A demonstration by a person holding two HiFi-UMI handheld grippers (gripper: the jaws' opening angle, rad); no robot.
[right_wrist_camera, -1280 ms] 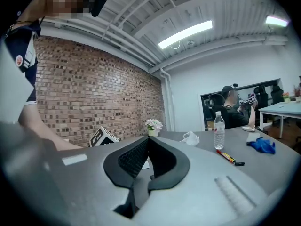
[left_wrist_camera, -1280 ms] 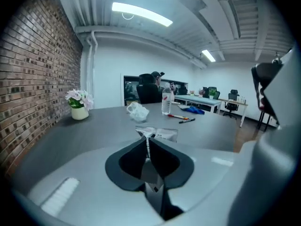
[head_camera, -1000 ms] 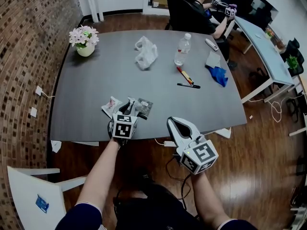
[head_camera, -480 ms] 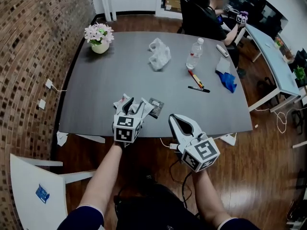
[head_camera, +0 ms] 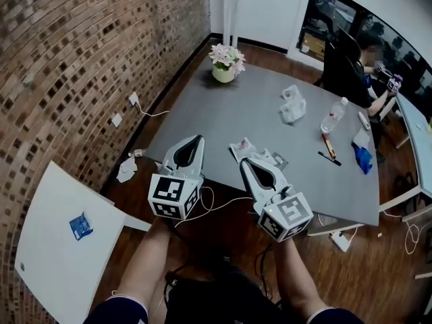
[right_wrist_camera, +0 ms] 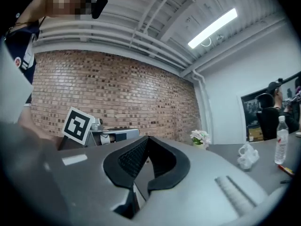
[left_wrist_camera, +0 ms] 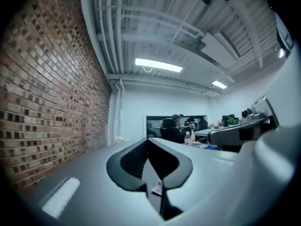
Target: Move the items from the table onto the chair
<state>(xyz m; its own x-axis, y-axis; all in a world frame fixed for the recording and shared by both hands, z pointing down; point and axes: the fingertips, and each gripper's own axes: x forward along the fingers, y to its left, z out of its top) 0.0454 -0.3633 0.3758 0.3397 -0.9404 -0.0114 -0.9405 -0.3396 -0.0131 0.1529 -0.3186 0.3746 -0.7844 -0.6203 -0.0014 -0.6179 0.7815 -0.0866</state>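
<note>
My left gripper [head_camera: 194,140] has just been closing and is now shut with nothing pinched. My right gripper [head_camera: 246,162] is shut and empty too. Just beyond them, the snack packets [head_camera: 244,147] lie near the bench [head_camera: 236,113] edge. I judge them light, crinkly and slippery, best pinched by a sealed edge. The chair [head_camera: 47,262] stands at my left.
</note>
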